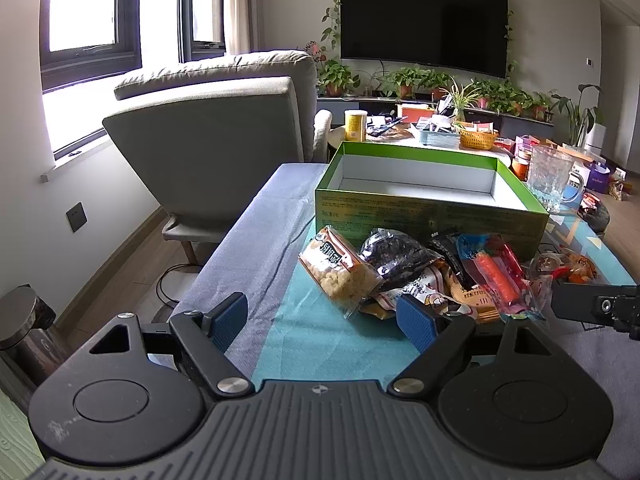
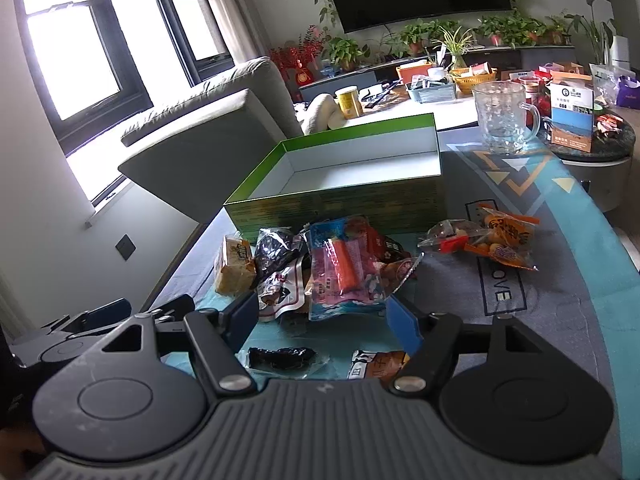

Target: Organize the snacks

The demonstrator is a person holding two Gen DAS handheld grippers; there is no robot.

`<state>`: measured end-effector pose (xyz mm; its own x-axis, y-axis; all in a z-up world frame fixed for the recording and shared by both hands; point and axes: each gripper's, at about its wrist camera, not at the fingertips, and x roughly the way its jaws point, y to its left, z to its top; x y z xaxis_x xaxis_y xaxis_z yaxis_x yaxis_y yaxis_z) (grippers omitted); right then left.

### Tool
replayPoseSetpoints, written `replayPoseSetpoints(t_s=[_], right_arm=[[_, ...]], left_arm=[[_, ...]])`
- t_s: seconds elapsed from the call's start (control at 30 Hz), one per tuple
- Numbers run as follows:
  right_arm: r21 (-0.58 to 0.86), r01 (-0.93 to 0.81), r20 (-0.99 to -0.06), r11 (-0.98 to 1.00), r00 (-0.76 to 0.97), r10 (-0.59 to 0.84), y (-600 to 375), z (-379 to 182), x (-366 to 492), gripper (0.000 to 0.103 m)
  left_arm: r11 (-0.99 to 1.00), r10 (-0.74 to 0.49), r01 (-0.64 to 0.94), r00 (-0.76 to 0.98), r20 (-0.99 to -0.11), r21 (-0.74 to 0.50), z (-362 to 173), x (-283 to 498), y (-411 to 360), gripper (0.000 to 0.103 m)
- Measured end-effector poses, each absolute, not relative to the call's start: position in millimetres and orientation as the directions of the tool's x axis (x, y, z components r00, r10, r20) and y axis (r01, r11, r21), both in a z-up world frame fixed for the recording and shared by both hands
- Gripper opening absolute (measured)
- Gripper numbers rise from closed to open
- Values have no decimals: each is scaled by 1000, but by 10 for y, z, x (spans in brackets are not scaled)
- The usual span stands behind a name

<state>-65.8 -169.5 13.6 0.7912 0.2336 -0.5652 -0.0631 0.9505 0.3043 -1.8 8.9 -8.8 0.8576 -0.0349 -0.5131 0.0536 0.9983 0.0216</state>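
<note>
An open green box (image 1: 420,216) with a bare white inside stands on the cloth-covered table. A heap of snack packets lies in front of it: a puffed-snack bag (image 1: 340,268), a dark bag (image 1: 396,256) and a pink sausage packet (image 1: 500,276). My left gripper (image 1: 322,320) is open just short of the heap, with only cloth between its pads. My right gripper (image 2: 324,320) is open too, and the lower edge of the sausage packet (image 2: 344,276) reaches between its fingertips without being pinched. A black packet (image 2: 280,358) and a brown one (image 2: 376,364) lie under it. Orange packets (image 2: 504,240) sit apart to the right.
A glass mug (image 2: 504,116) stands right of the box (image 2: 340,204). A grey armchair (image 1: 224,128) is at the table's far left. Behind lie a yellow can (image 1: 355,125), baskets and plants. A round side table (image 2: 592,152) carries a card box, and a metal bin (image 1: 28,336) stands low left.
</note>
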Motion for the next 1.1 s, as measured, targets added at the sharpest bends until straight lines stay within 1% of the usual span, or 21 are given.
replayPoseSetpoints(t_s=[0.73,0.9,1.1], right_arm=[[304,-57,-584,951,777,234,-1706,84,-632,35],[278,-74,-579,958,783,229,-1674,94,-588,35],[279,-81,-595,957,767,239,-1666,49,-461,36]], left_arm=[[999,-22,35,849,-528,14,-125,58,92,80],[999,-11,-8,839,-543,-34,-102,260,161,80],[990,-88,7,808,-582,-140,-139,548,249,80]])
